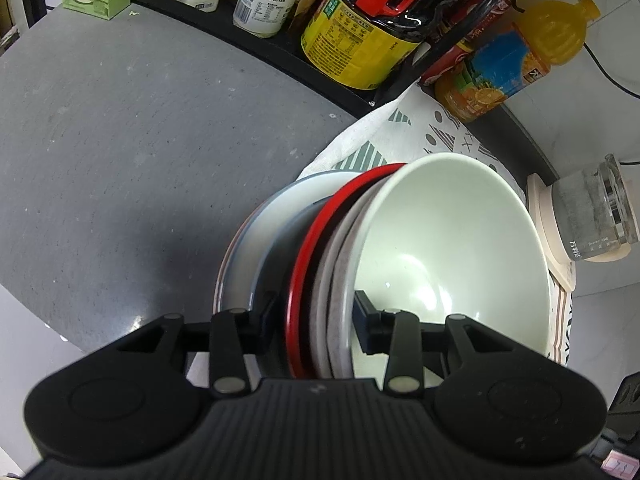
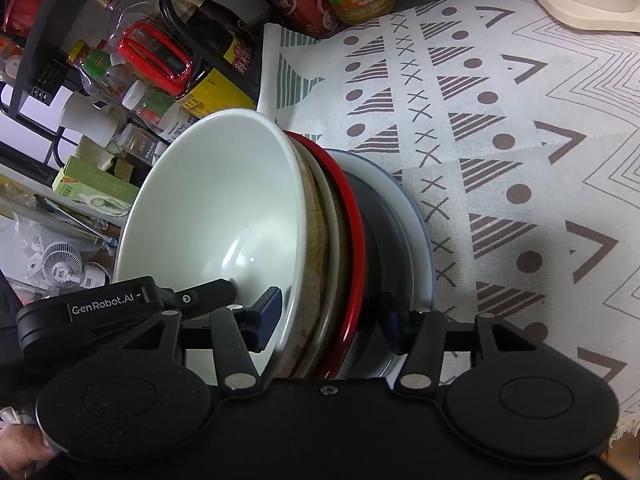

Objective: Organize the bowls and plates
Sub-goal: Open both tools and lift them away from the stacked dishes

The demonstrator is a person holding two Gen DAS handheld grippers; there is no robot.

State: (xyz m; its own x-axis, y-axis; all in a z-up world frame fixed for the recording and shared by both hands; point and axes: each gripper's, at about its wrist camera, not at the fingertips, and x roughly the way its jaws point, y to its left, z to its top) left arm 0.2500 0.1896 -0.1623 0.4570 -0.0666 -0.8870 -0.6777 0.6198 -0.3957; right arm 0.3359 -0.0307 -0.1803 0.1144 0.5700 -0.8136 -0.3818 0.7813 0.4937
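Note:
A stack of dishes is held between both grippers, tilted on edge: a pale green-white bowl on top, then a grey speckled dish, a red-rimmed black bowl and a white plate with a blue rim. My left gripper is shut on the stack's edge, one finger inside the white bowl, the other behind the plates. My right gripper is shut on the opposite edge of the same stack; there the white bowl, red rim and blue-rimmed plate show. The left gripper's body appears in the right wrist view.
A grey counter lies left. A patterned cloth lies under the stack. A rack with oil, sauce and juice bottles stands behind. A glass kettle on a cream base stands right.

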